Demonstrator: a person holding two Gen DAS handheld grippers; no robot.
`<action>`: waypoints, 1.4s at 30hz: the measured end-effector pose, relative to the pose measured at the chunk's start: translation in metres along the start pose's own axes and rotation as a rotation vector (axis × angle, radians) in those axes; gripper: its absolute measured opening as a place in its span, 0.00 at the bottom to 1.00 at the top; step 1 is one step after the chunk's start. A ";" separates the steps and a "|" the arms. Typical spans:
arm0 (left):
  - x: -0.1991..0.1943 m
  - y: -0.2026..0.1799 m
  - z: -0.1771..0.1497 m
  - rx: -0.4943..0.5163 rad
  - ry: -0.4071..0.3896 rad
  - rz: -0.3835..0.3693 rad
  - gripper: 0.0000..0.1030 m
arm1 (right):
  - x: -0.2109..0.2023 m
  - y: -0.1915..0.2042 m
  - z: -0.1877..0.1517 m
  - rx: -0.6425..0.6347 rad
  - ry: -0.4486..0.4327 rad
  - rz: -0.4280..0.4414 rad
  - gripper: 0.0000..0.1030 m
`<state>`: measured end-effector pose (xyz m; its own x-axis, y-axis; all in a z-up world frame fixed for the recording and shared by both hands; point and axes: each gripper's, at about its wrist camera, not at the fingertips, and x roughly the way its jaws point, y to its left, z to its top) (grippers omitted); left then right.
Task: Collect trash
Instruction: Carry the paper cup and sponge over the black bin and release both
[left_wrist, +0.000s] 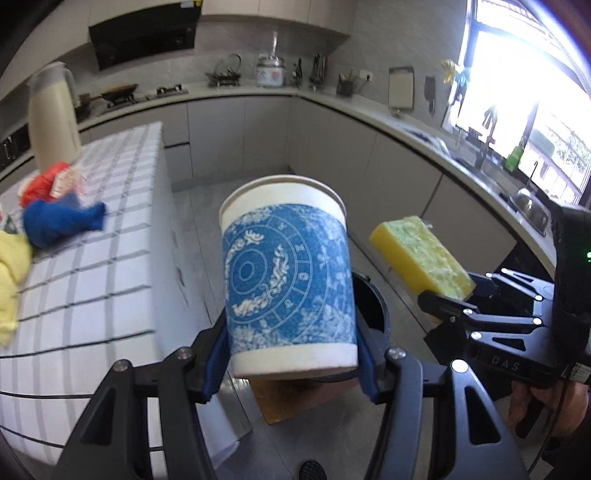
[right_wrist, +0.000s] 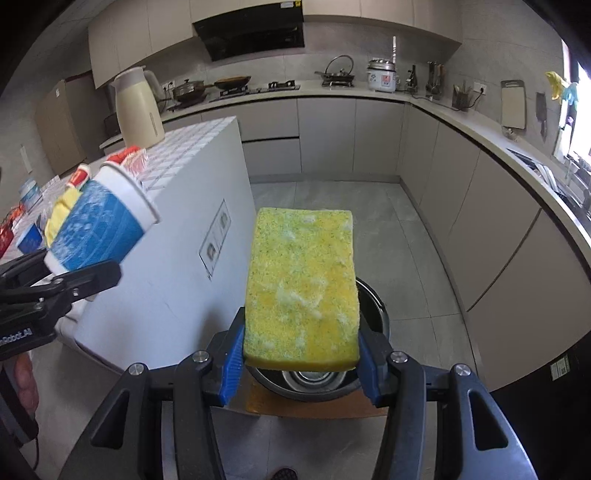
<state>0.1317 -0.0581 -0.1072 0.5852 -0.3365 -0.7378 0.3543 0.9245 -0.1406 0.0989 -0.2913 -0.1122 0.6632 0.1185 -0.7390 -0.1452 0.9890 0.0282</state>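
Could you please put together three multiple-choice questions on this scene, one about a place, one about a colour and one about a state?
1. Where is the bin?
A. On the tiled counter
B. On the floor below the held sponge
C. In the sink

2. What colour is the band around the paper cup?
A. Blue
B. Red
C. Green

3. What is the right gripper doing?
A. Hanging open and empty
B. Clamping a cloth
C. Clamping the yellow sponge

Answers: 1 B, the right wrist view shows its dark rim on the floor under the sponge. 2 A, a blue patterned band wraps the white cup held in the left gripper. 3 C, both blue pads press the sponge's sides.
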 end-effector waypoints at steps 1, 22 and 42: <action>0.010 -0.002 -0.002 -0.004 0.018 -0.012 0.57 | 0.005 -0.004 -0.003 -0.011 0.010 0.005 0.53; 0.141 -0.022 -0.019 -0.090 0.299 -0.042 0.61 | 0.150 -0.053 -0.042 -0.185 0.293 0.118 0.59; 0.073 -0.036 -0.025 -0.074 0.209 0.163 0.98 | 0.125 -0.111 -0.022 0.078 0.209 -0.063 1.00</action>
<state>0.1436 -0.1117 -0.1723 0.4639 -0.1448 -0.8739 0.2093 0.9765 -0.0507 0.1816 -0.3880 -0.2229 0.5017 0.0435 -0.8640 -0.0458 0.9987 0.0237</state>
